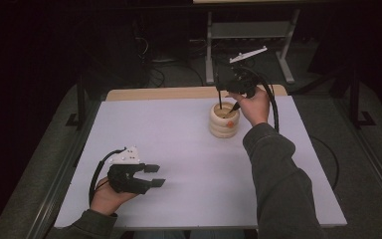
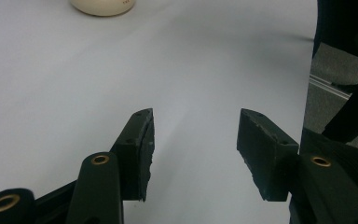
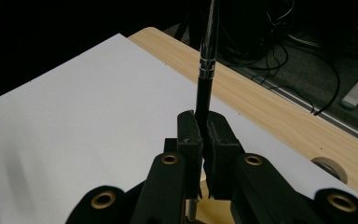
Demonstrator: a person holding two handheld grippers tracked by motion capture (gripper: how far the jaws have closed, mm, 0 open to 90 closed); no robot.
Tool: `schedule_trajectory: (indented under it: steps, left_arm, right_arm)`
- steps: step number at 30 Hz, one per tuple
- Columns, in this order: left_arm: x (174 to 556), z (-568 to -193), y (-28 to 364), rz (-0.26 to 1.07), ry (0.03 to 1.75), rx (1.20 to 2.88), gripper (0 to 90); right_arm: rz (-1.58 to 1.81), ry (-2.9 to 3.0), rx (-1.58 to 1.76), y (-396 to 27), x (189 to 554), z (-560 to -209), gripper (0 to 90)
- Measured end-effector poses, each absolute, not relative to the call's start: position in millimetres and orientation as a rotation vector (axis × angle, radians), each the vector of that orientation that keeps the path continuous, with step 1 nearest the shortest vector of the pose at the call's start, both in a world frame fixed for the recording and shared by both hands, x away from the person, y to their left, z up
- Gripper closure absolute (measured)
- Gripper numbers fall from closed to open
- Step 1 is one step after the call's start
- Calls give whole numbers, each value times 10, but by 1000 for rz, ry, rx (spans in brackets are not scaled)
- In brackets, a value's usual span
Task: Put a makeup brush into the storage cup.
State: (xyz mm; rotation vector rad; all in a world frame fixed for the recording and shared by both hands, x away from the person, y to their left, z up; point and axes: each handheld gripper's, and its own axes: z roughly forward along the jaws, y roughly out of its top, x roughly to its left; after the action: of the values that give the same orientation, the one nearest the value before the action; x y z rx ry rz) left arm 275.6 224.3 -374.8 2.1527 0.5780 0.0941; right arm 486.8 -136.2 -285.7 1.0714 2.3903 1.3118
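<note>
From above, a wooden pen holder point(image 1: 224, 120) made of stacked pale rings stands on a white table point(image 1: 189, 149). The right gripper point(image 1: 227, 99) hangs just over the holder, clamped on a black pen point(image 1: 220, 98) whose lower end dips into the holder's mouth. The left gripper point(image 1: 155, 175) rests well away from the holder, its tongs apart and empty.

In the left gripper view, the left gripper point(image 2: 195, 140) shows bare table between its parted tongs, with the holder point(image 2: 103, 5) beyond.

In the right gripper view, the right gripper point(image 3: 205, 140) pinches the pen point(image 3: 204, 88) upright. Best to keep the pen vertical, lower it centred, and release only once it sits inside.
</note>
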Motion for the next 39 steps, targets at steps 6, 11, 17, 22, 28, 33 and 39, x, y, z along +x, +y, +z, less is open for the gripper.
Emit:
schedule_trajectory:
  steps: [6, 11, 17, 22, 28, 33, 39]
  left_arm:
    - [2750, -3743, 2250, 91, 581, 2149, 461]
    - [2745, -3733, 2264, 99, 583, 2134, 461]
    - [2746, -3735, 2265, 99, 585, 2143, 461]
    - [2748, -3741, 2262, 98, 585, 2141, 461]
    - [2747, -3740, 2263, 95, 584, 2143, 461]
    - [2749, -3738, 2263, 101, 580, 2148, 461]
    - [2750, -3740, 2263, 100, 581, 2147, 461]
  right_arm:
    - [1298, 2390, 1086, -1384, 4877, -2907, 849]
    - [1299, 2385, 1076, -1385, 4868, -2937, 849]
    - [1304, 2378, 1116, -1422, 4860, -3021, 849]
    - [1303, 2380, 1134, -1450, 4852, -3065, 849]
    - [1306, 2380, 1125, -1474, 4842, -3107, 849]
    - [1315, 2378, 1160, -1487, 4826, -3137, 849]
    - [1311, 2384, 1160, -1486, 4817, -3154, 848]
